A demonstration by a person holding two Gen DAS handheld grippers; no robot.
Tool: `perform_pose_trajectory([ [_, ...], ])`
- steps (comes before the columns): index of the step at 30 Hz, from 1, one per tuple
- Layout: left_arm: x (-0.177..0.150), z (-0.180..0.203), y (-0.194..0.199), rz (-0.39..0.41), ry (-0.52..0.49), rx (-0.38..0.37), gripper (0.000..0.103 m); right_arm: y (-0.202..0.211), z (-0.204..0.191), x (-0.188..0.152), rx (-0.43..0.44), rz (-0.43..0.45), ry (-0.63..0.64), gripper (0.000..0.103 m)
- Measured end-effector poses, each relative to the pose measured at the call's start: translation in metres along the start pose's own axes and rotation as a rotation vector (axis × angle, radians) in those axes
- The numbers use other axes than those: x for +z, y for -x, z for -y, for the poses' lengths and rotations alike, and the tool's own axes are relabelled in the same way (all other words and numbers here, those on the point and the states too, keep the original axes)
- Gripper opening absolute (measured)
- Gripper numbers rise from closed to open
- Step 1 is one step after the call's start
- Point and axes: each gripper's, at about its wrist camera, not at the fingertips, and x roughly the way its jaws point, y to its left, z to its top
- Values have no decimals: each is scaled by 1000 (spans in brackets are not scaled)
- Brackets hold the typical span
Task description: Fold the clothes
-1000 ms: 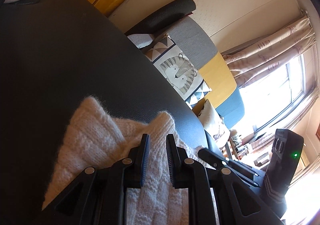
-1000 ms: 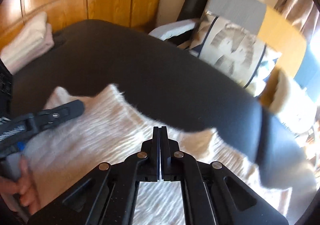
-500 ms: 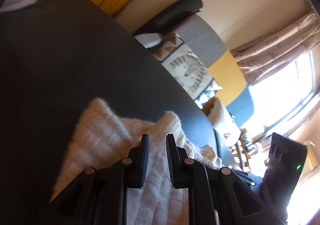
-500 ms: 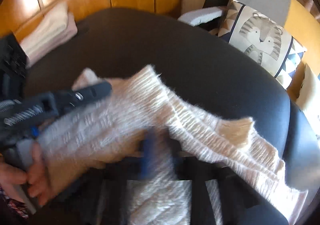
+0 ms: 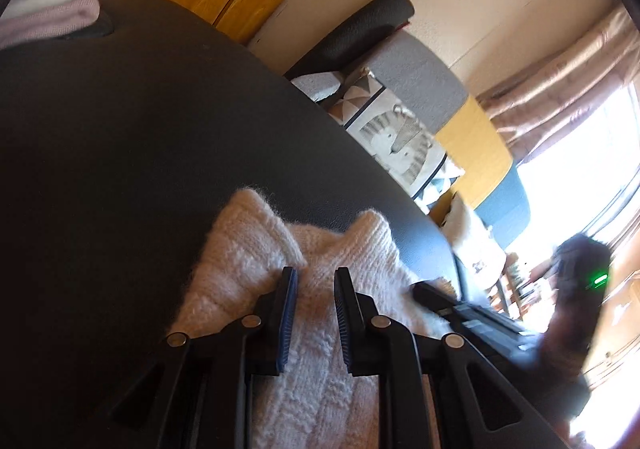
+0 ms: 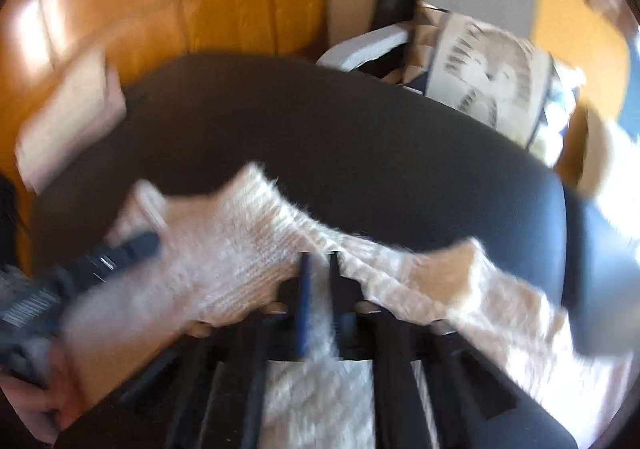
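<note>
A cream knitted sweater (image 5: 248, 249) lies bunched on a black padded surface (image 5: 120, 129). My left gripper (image 5: 316, 273) holds a narrow gap with a thick fold of the knit filling it, and the fabric stays with the fingers. In the right wrist view that left gripper (image 6: 128, 249) reaches in from the left over the sweater (image 6: 240, 249), a person's hand (image 6: 36, 409) behind it. My right gripper (image 6: 320, 261) is blurred; its jaws are opening, with knit showing in the gap and the pads apart from it. The right gripper (image 5: 424, 291) also shows at the sweater's right edge.
A stack of folded pale clothes (image 5: 52, 1) sits at the far left corner of the black surface (image 6: 320, 129). Beyond the far edge stand an armchair with an animal-print cushion (image 5: 400, 137), wooden wall panels and a bright window with curtains.
My right jaws went from fully shut to apart, and that view swung and blurred. The sweater's near end got bunched toward the left. My left gripper kept its narrow gap on the knit.
</note>
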Motion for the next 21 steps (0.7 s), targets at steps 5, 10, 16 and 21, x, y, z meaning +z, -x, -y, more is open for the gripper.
perform_pose_trajectory([
  [5, 4, 42, 2, 0, -132, -51, 21, 40, 40, -22, -61, 49, -139, 42],
  [10, -4, 92, -46, -108, -401, 22, 21, 41, 72, -40, -147, -43, -143, 32],
  [16, 3, 66, -80, -180, -296, 9, 18, 40, 82, -55, -212, 36, -183, 30],
  [21, 6, 58, -75, -165, -256, -31, 13, 49, 94, -55, -157, 58, -232, 33],
])
